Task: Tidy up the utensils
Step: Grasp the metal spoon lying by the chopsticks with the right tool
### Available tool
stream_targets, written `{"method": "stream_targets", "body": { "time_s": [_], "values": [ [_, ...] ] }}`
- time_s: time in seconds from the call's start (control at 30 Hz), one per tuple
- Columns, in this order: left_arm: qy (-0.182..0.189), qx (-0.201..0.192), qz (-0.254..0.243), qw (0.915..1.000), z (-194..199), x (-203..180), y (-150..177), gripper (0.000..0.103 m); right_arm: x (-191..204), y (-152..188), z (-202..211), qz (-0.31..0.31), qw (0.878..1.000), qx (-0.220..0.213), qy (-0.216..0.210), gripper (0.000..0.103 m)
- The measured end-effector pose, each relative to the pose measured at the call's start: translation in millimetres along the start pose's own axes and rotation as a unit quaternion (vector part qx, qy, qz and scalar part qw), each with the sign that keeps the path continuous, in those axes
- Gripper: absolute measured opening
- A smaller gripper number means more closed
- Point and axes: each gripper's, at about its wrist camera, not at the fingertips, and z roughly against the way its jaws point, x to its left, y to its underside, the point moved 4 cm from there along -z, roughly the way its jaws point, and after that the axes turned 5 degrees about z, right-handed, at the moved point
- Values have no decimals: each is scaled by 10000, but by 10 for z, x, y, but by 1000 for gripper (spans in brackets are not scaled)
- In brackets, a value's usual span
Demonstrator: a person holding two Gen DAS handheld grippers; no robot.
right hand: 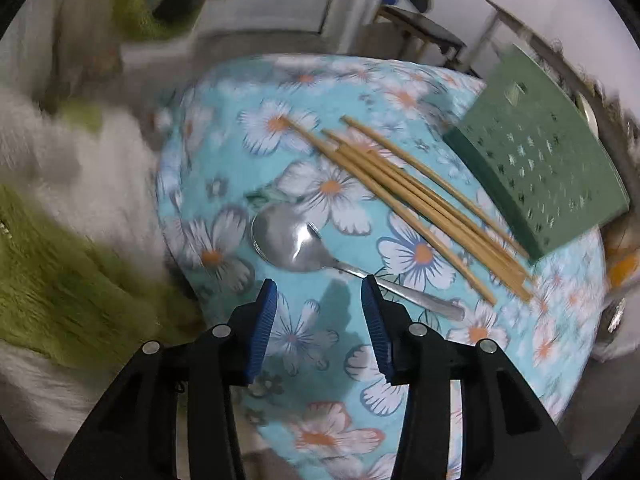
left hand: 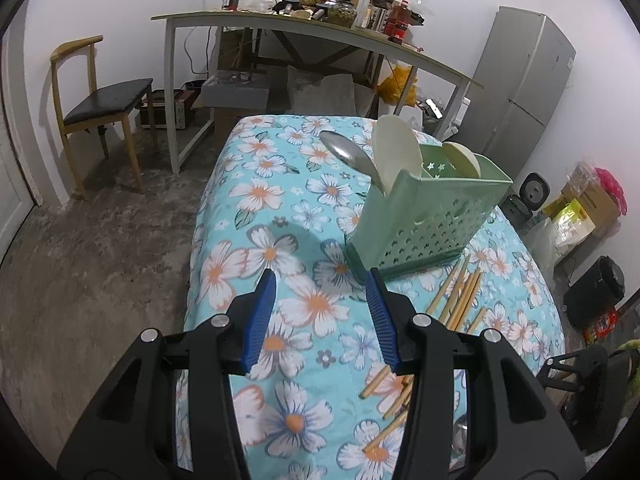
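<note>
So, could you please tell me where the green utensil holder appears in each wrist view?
Left wrist: the green utensil holder stands upright, right of centre, beyond the bamboo chopsticks.
Right wrist: it sits blurred at the upper right, past the same chopsticks.
Shared landmark: the floral tablecloth.

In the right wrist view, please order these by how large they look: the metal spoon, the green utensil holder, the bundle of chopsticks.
As they look in the right wrist view, largest first:
1. green utensil holder
2. bundle of chopsticks, long but thin, so its place against the holder is unsure
3. metal spoon, nearer the camera, yet smallest
</note>
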Motion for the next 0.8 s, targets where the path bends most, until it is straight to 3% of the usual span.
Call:
{"method": "stream_targets", "body": {
  "time_s": [0.13,0.37,0.6,0.8],
  "values": [
    [-64,-23,106,9999,102,68,112,44,155,-21,-174,662,9966,31,495,43],
    [-122,-53,219,9997,200,207,160,44,190,-236,-201,537,9966,-269,570,42],
    [-70,-102,243,9996,231,258,170,44,147,-313,-156,327,9971,-326,602,15],
    [-39,-74,237,9997,221,244,189,44,77,-321,-298,177,9964,-186,813,13]
  ]
}}
